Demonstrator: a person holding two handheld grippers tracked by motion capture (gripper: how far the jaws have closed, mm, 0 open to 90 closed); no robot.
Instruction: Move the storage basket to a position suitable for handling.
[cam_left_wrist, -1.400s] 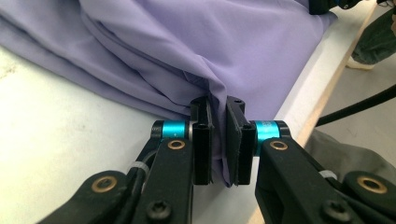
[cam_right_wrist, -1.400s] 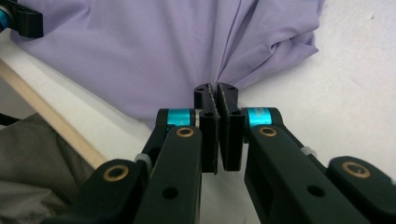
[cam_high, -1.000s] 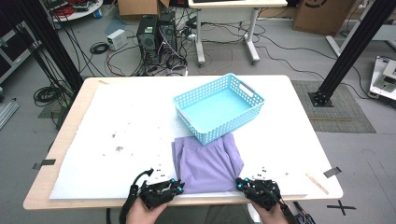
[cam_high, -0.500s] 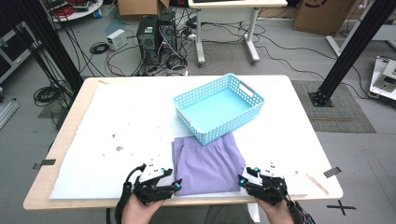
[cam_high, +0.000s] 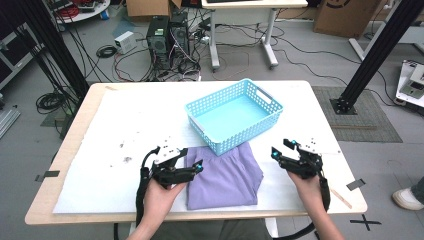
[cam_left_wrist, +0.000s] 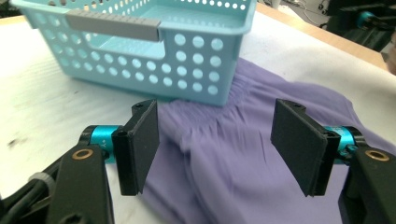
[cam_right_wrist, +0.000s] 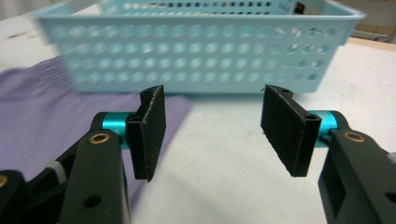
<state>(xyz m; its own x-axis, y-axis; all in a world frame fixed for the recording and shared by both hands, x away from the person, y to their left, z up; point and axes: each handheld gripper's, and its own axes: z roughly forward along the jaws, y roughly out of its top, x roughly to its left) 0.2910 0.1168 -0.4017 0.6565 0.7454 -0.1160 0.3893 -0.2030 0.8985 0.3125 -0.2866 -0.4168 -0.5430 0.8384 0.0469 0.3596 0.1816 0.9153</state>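
1. We see a folded purple garment (cam_high: 223, 177) lying flat on the white-covered table (cam_high: 115, 130), its far edge touching the light blue perforated basket (cam_high: 234, 114).
2. Our left gripper (cam_high: 192, 169) sits at the garment's left edge, jaws spread wide with nothing between them.
3. Our right gripper (cam_high: 281, 149) hovers right of the garment, apart from it, jaws likewise released.
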